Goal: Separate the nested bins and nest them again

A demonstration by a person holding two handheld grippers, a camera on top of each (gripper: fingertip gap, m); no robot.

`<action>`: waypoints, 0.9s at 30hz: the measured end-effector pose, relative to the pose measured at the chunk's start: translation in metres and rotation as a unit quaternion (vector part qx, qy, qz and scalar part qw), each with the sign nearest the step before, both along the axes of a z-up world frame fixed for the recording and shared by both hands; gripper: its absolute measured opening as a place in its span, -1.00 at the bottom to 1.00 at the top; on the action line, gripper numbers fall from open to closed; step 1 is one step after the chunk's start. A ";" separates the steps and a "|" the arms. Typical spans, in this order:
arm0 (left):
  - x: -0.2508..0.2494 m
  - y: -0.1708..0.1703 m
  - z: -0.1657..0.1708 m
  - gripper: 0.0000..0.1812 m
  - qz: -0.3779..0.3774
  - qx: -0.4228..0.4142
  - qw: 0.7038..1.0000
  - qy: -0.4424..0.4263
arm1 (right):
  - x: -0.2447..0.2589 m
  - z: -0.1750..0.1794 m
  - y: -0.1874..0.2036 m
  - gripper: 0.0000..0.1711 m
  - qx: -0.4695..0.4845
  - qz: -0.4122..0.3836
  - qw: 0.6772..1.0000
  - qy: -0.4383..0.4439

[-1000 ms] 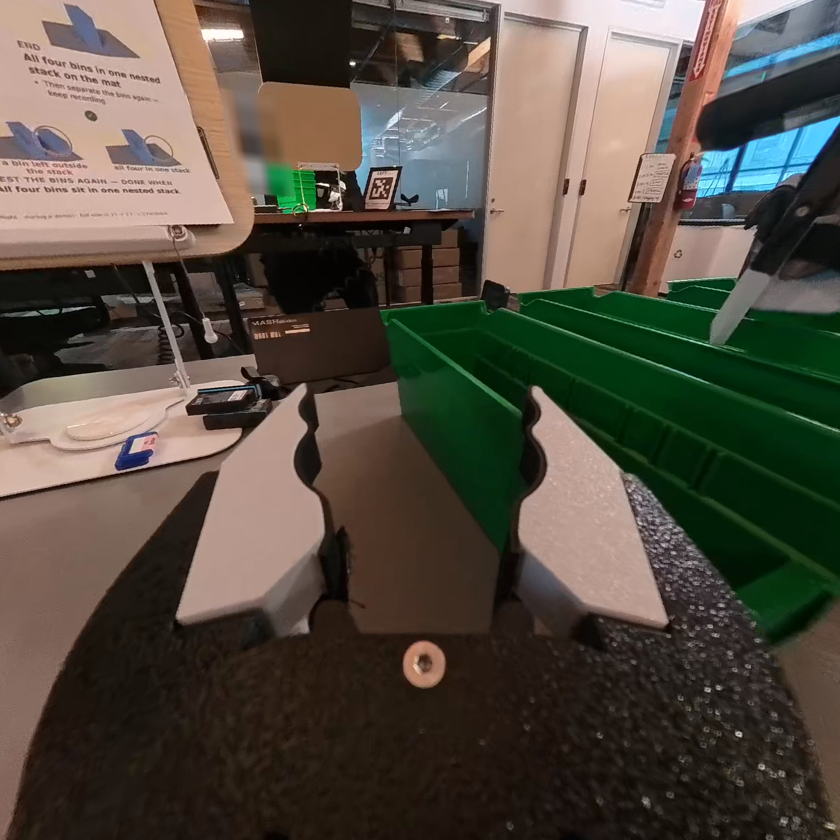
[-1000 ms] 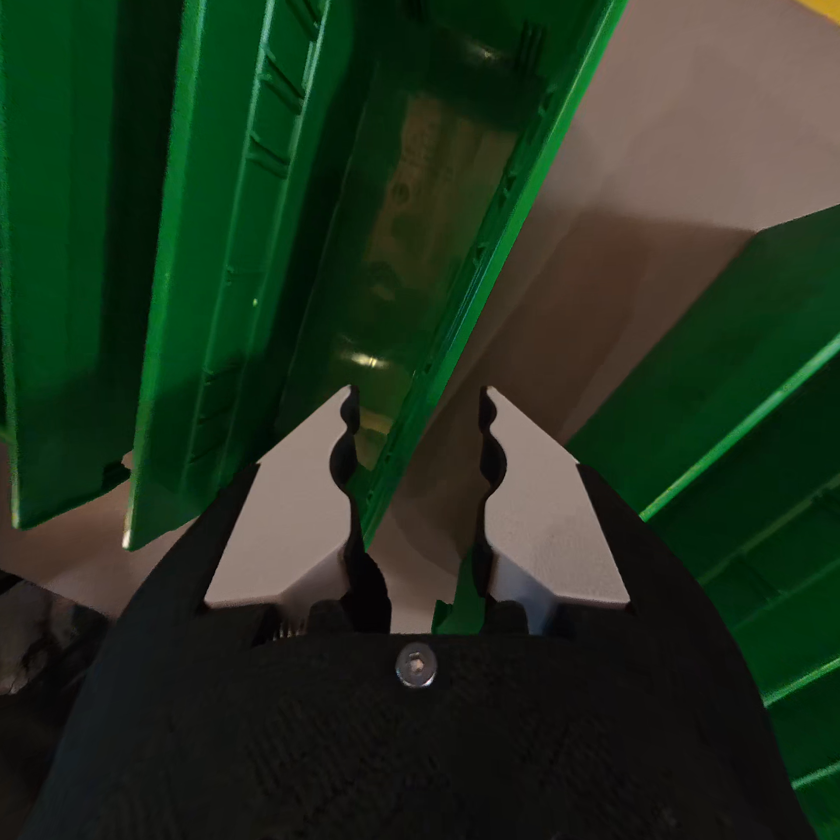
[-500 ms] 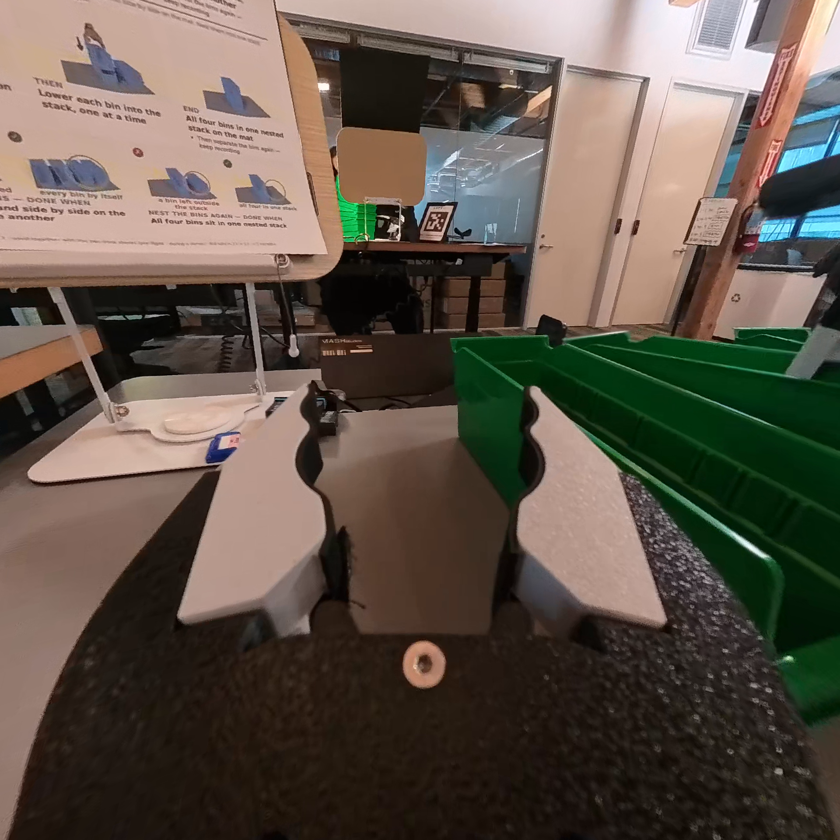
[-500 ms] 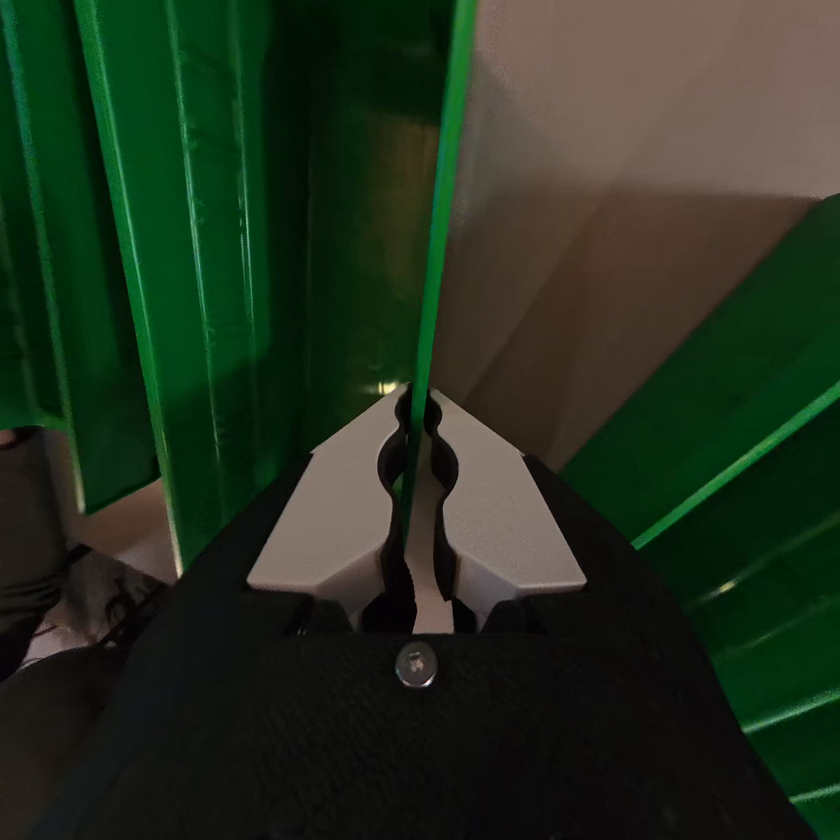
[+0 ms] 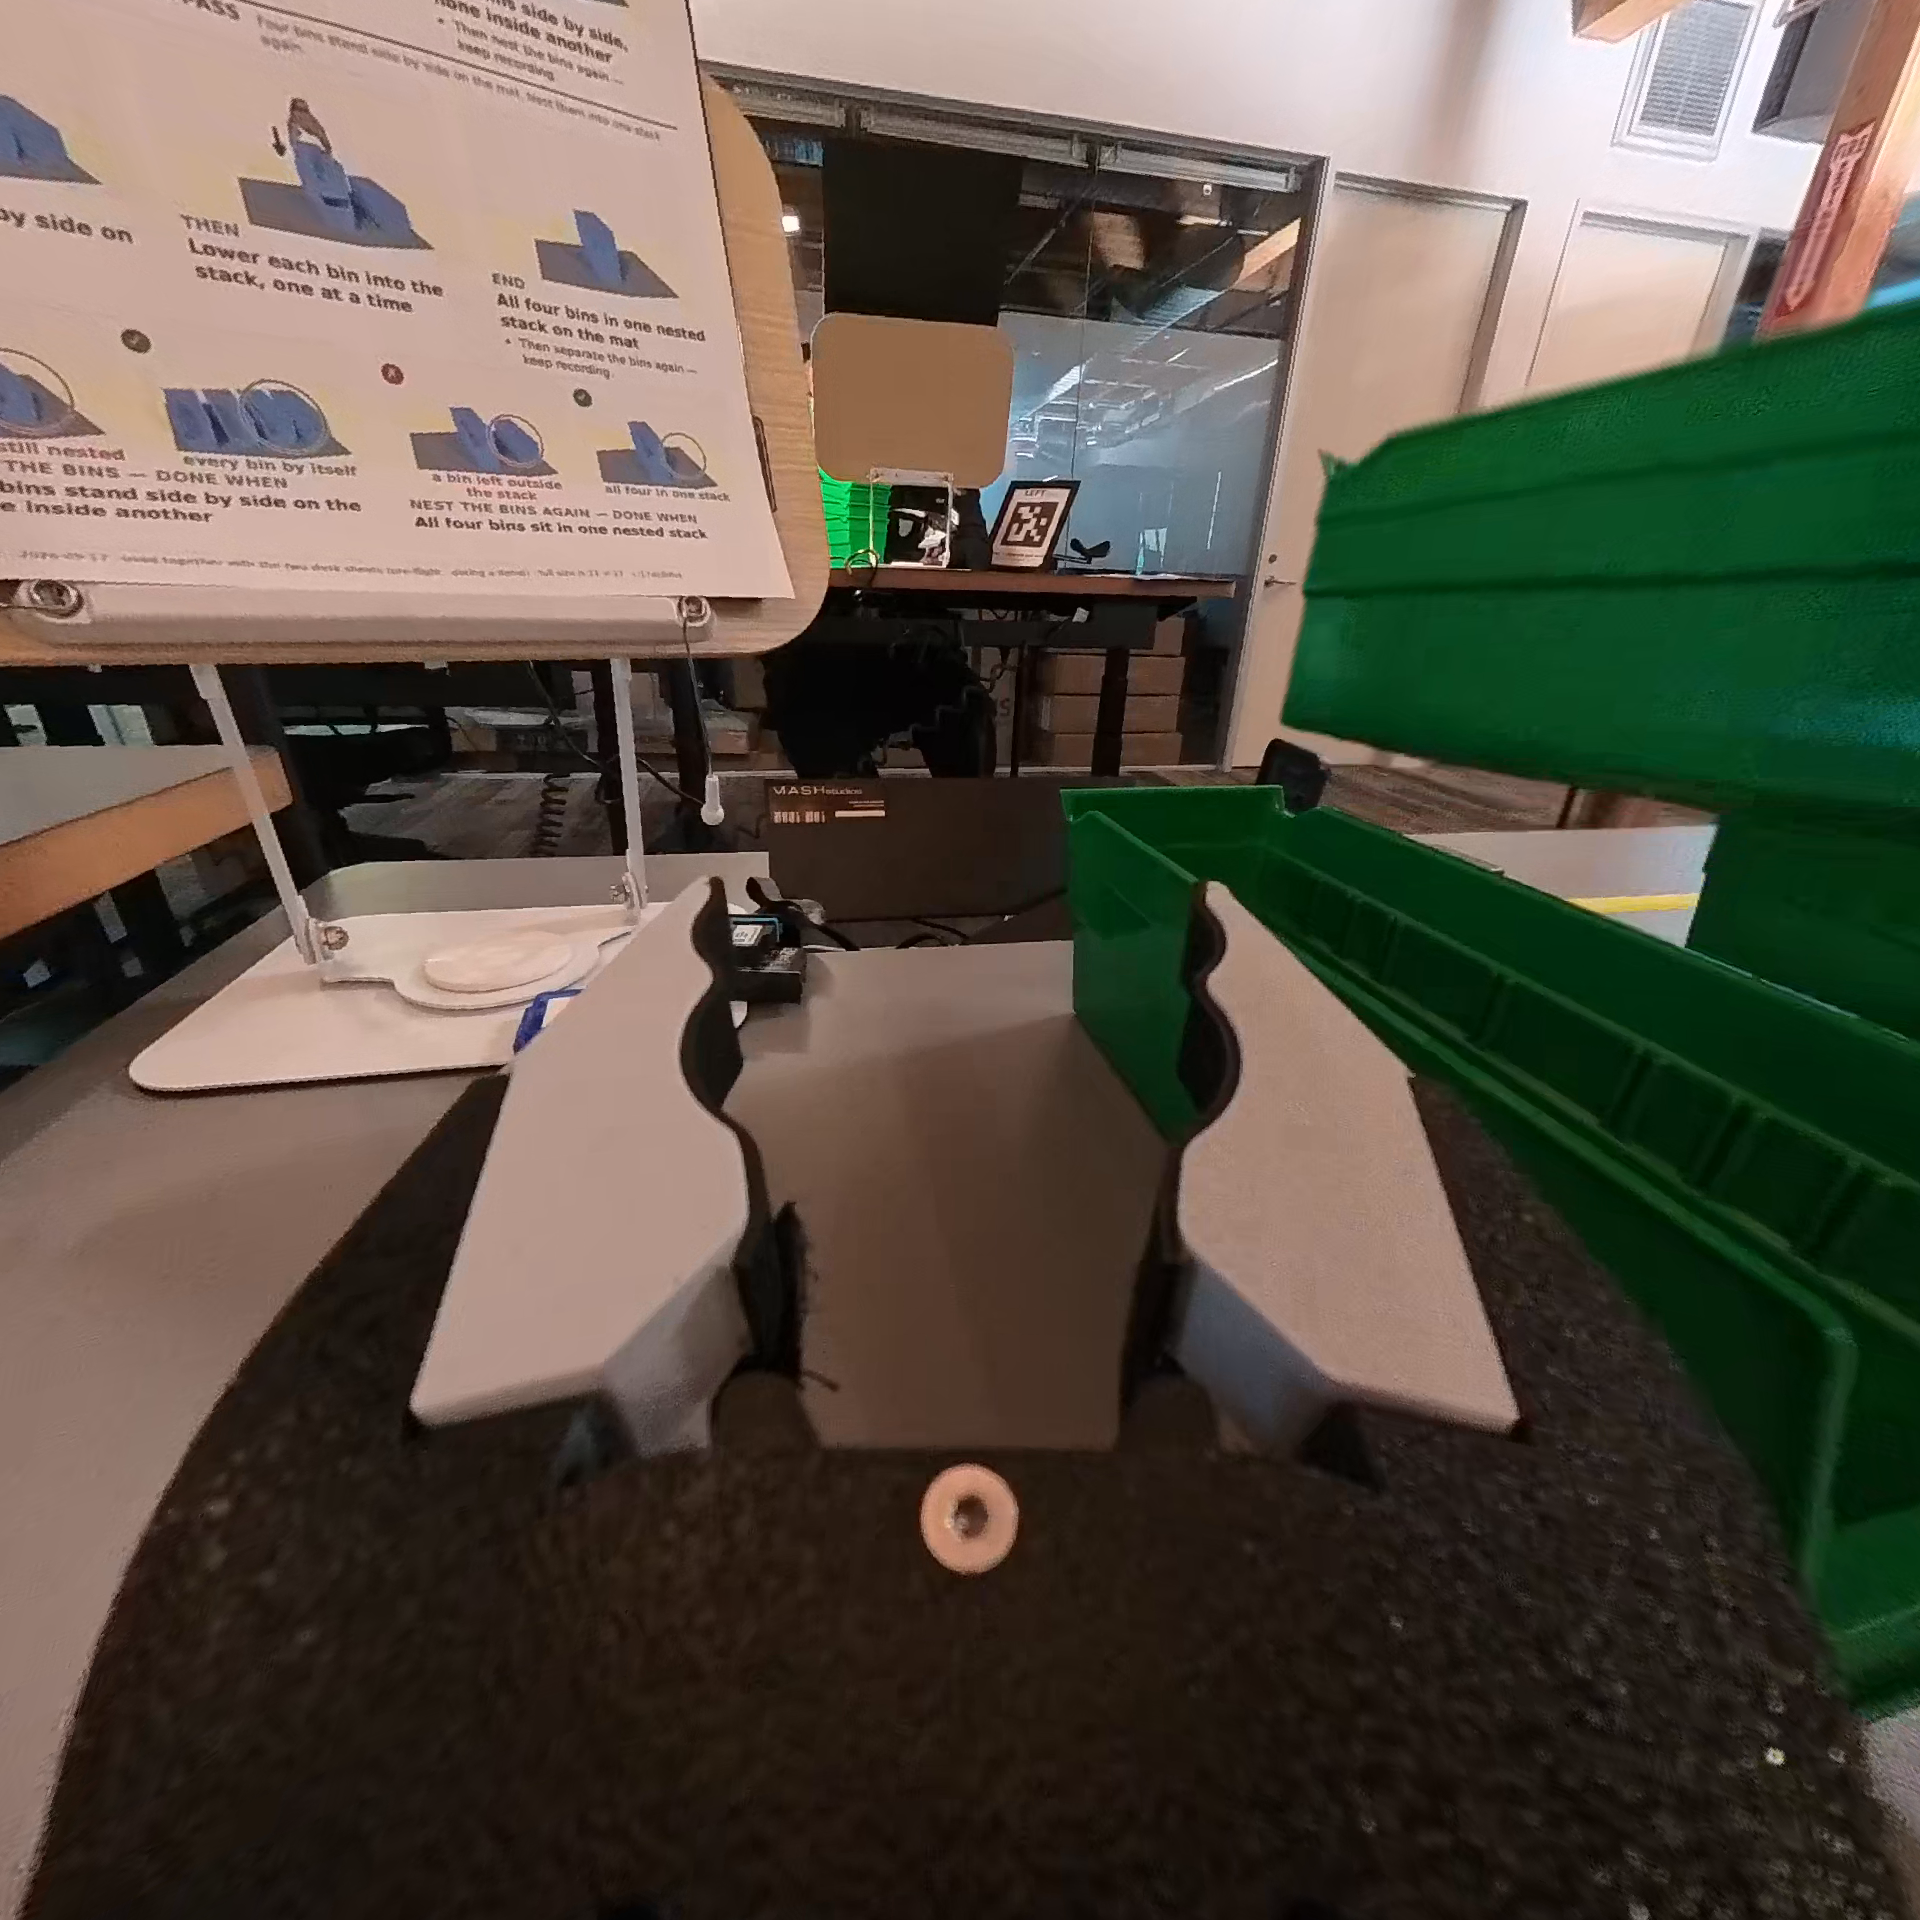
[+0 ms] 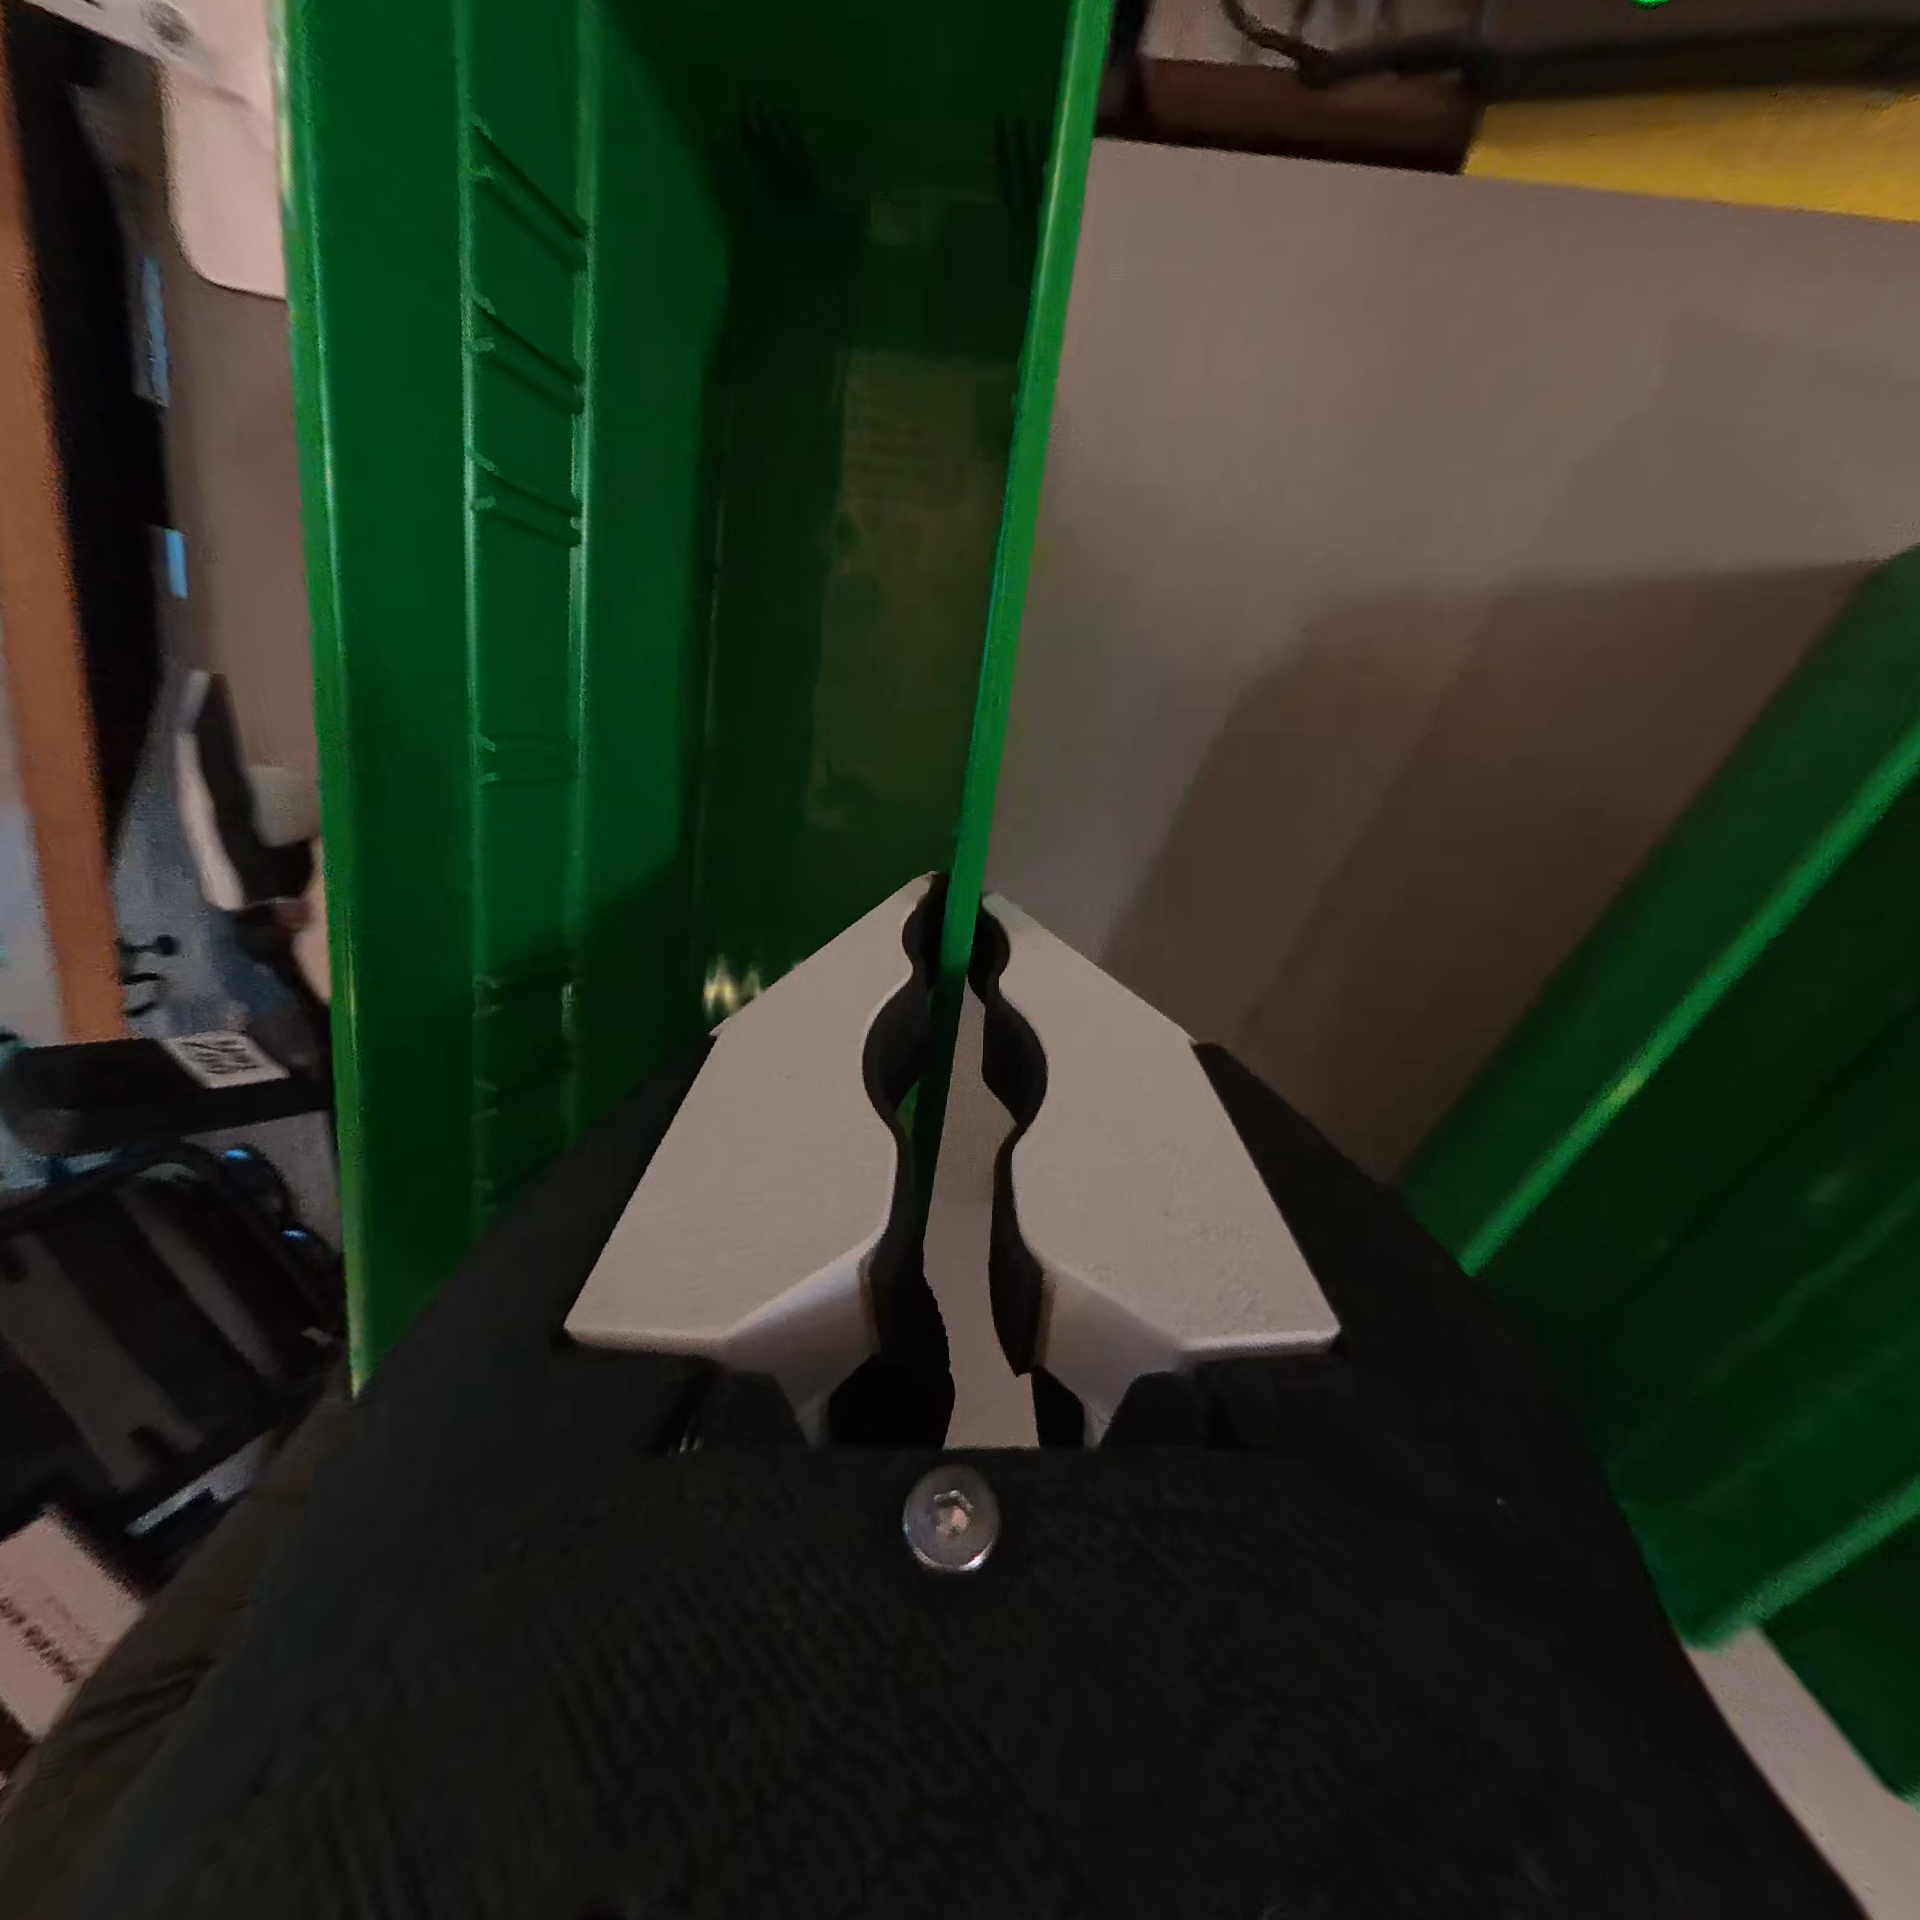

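My right gripper point(image 6: 954, 914) is shut on the thin side wall of a long green bin point(image 6: 644, 520) and holds it up off the table. That lifted bin also shows in the left wrist view point(image 5: 1621, 582), in the air at the upper right. A second green bin point(image 5: 1558, 1039) lies on the grey table just right of my left gripper point(image 5: 961, 945). My left gripper is open and empty, and its right finger stands close beside that bin's near corner. Another green bin point(image 6: 1714, 1091) sits on the table at the right of the right wrist view.
A white stand point(image 5: 343, 997) holds an instruction sheet point(image 5: 364, 291) at the back left. Small dark items point(image 5: 769, 951) and a black box point(image 5: 914, 842) lie behind my left gripper. Bare grey table point(image 6: 1403, 520) shows beside the lifted bin. The grippers' ends are close to 30 cm from one another.
My right gripper closed on the bin's side wall and lifted the bin, which now hangs high in the left wrist view. My left gripper drew back and stayed open.
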State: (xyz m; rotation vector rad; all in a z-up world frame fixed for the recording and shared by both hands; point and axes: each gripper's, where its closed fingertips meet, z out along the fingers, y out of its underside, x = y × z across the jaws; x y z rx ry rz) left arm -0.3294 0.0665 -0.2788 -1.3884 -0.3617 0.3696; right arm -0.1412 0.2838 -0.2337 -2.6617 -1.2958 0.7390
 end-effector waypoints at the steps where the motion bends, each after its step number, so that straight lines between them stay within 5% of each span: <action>1: 0.000 0.000 0.000 -0.07 0.000 -0.001 1.000 0.001 | -0.007 0.005 -0.008 -1.00 -0.006 -0.003 1.000 0.009; 12: -0.001 0.001 -0.004 -0.08 0.003 -0.006 1.000 -0.002 | -0.062 -0.002 -0.078 -0.99 -0.016 -0.034 0.999 0.017; 27: -0.001 0.000 -0.003 -0.08 0.003 -0.005 1.000 -0.001 | -0.072 -0.031 -0.093 -1.00 0.030 -0.071 0.997 -0.002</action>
